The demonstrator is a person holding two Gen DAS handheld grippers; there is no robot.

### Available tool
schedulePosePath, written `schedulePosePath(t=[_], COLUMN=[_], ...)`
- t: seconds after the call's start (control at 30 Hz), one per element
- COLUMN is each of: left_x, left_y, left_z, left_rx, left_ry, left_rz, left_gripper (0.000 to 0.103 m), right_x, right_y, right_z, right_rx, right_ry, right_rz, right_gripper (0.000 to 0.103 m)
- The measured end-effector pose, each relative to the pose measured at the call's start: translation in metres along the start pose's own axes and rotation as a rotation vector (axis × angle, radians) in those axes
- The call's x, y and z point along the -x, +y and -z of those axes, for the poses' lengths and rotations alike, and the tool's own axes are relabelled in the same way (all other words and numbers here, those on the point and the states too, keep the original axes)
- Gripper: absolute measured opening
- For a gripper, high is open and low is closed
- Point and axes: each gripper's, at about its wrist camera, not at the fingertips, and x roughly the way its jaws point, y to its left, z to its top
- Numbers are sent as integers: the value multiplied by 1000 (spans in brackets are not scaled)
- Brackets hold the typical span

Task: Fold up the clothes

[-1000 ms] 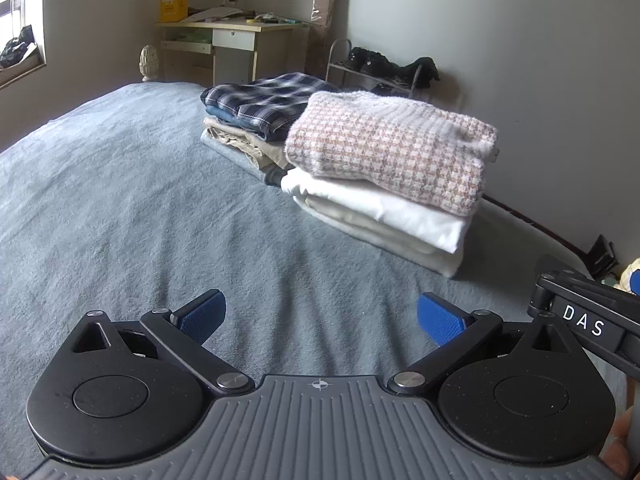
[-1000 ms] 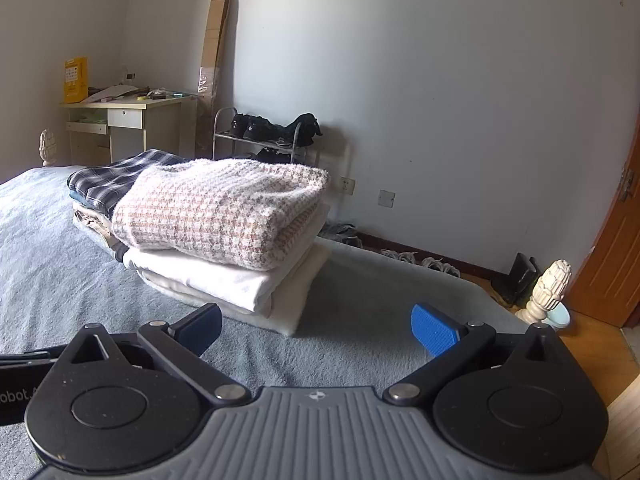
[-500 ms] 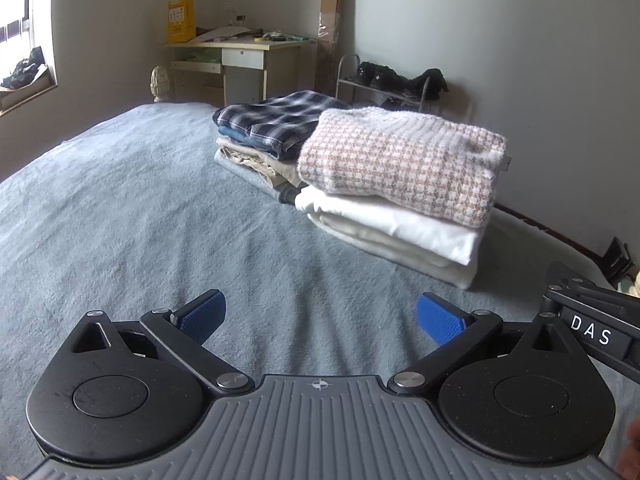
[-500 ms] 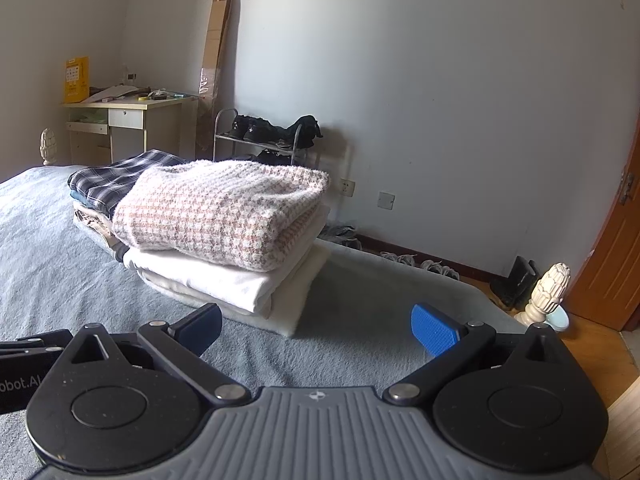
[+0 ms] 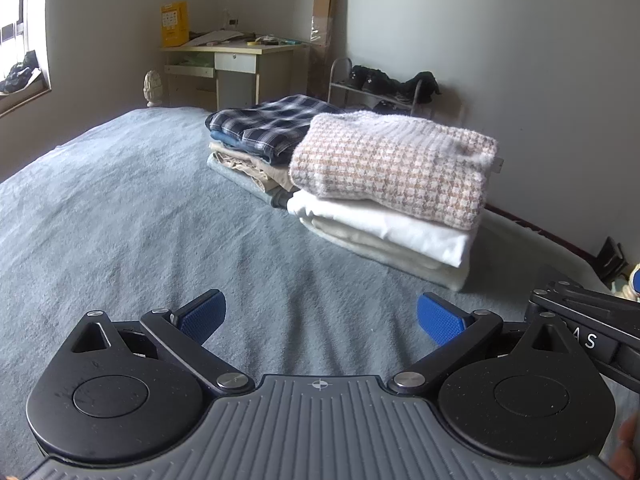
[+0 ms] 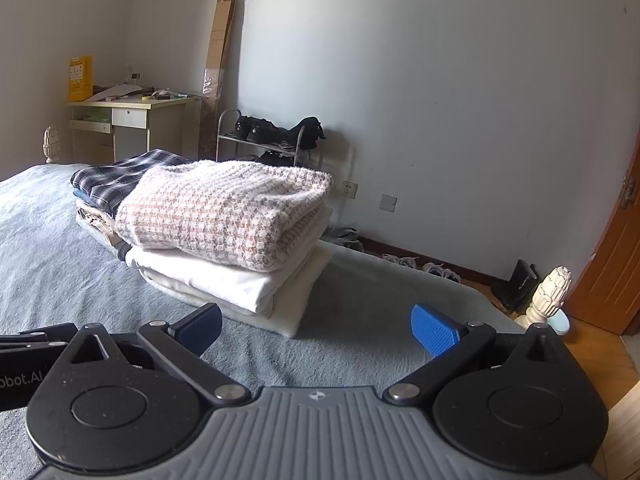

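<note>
Two piles of folded clothes lie side by side on a grey-blue bed [image 5: 120,208] [image 6: 48,264]. A pink-and-white knit sweater [image 5: 392,168] [image 6: 228,212] tops white folded garments [image 5: 384,232] [image 6: 224,280]. Behind it a dark plaid shirt [image 5: 268,124] [image 6: 116,176] tops beige and blue pieces. My left gripper [image 5: 320,318] is open and empty, low over the bedspread, short of the piles. My right gripper [image 6: 318,328] is open and empty too, near the white pile's corner. Part of each gripper's body shows at the edge of the other's view.
A desk [image 5: 232,60] [image 6: 132,116] with a yellow box stands at the far wall, a shoe rack [image 5: 380,88] [image 6: 272,140] beside it. Carved white bedposts [image 6: 548,296] [image 5: 154,88] mark the bed's corners. A wooden door [image 6: 616,256] is at right. A window [image 5: 20,40] is at left.
The left gripper's view has tilted upward, so the piles and desk sit lower in frame. The right gripper has barely moved. Both stay open.
</note>
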Motion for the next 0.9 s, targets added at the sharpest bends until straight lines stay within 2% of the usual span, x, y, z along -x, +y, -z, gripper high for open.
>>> schedulePosePath(t=[0.9], left_x=[1], left_y=[-1], left_z=[0], left_rx=[0], left_ry=[5], left_rz=[-3], left_gripper=[103], right_x=[1], right_y=[-3], right_z=[1], right_rx=[-2], right_ry=[4], right_rz=[2], right_gripper=[103])
